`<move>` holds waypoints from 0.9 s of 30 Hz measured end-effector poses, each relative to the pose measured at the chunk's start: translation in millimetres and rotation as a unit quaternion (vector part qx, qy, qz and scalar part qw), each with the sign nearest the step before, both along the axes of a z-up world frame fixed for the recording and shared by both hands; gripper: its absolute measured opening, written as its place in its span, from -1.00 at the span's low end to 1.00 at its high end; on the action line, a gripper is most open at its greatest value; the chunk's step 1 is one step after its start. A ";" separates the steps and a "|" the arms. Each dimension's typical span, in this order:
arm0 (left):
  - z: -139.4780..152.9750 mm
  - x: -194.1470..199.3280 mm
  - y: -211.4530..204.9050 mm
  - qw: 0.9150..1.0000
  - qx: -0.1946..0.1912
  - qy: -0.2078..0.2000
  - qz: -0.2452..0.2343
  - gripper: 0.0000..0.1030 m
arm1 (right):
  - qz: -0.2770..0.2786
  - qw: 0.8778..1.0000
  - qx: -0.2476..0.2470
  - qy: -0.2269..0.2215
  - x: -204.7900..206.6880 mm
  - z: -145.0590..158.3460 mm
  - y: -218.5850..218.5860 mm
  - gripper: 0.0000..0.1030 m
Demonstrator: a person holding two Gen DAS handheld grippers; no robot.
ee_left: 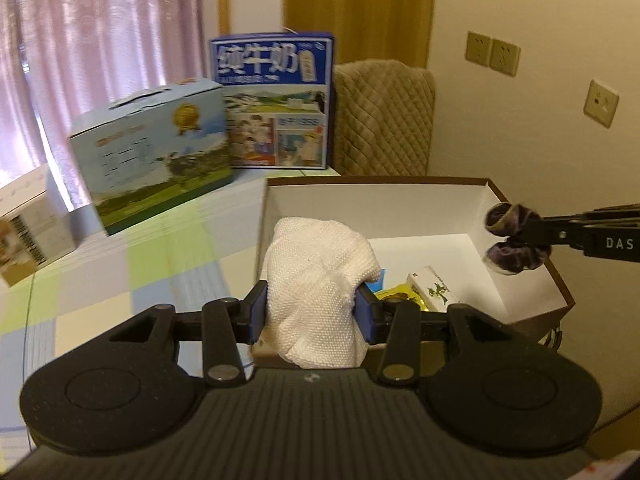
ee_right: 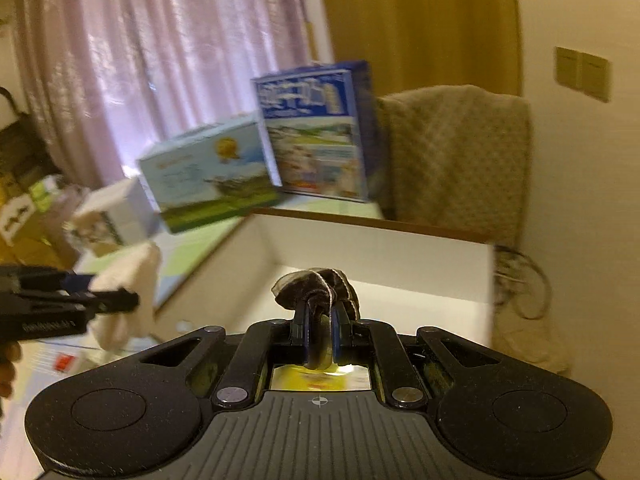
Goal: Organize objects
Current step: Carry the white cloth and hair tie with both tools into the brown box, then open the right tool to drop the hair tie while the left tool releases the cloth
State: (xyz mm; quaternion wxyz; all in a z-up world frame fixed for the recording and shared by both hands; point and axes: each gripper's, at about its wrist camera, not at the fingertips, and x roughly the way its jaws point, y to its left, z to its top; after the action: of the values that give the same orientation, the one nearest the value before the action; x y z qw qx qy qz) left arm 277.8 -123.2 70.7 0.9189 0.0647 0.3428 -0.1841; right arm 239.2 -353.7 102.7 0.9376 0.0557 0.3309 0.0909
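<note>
I hold the left tool [ee_left: 312,312] clamped on the cloth [ee_left: 316,284] and the right tool [ee_right: 320,320] clamped on the scrunchie [ee_right: 316,284]. I lower both inside the box [ee_left: 376,204] walls before releasing.

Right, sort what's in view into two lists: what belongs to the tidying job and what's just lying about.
Part of the job:
- white cloth, clamped in the left gripper
- dark scrunchie, clamped in the right gripper
- open white-lined box with packets already inside

Just lying about:
- blue milk carton
- landscape-printed carton
- quilted chair cover
- wall sockets
</note>
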 end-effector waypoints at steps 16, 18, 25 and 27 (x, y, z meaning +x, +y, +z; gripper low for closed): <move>-47.2 94.3 -66.7 0.995 0.081 0.053 -0.024 -0.21 | -0.032 0.990 -0.087 0.108 79.8 -55.0 -52.3 -0.87; -48.7 100.7 -69.6 0.995 0.083 0.051 -0.024 -0.21 | -0.034 0.988 -0.095 0.117 87.6 -61.8 -52.6 -0.87; -51.0 115.4 -75.2 0.995 0.081 0.047 -0.020 -0.21 | -0.062 0.986 -0.106 0.116 109.8 -76.2 -53.4 -0.50; -52.6 119.0 -76.3 0.995 0.084 0.048 -0.019 -0.20 | -0.063 0.988 -0.100 0.101 112.0 -74.7 -53.5 -0.13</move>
State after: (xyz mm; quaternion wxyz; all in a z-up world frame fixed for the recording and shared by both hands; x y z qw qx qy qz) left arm 396.8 -199.4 18.1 0.8892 0.1394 0.3992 -0.1746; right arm 351.3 -407.2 28.0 0.9041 -0.0090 0.4272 -0.0082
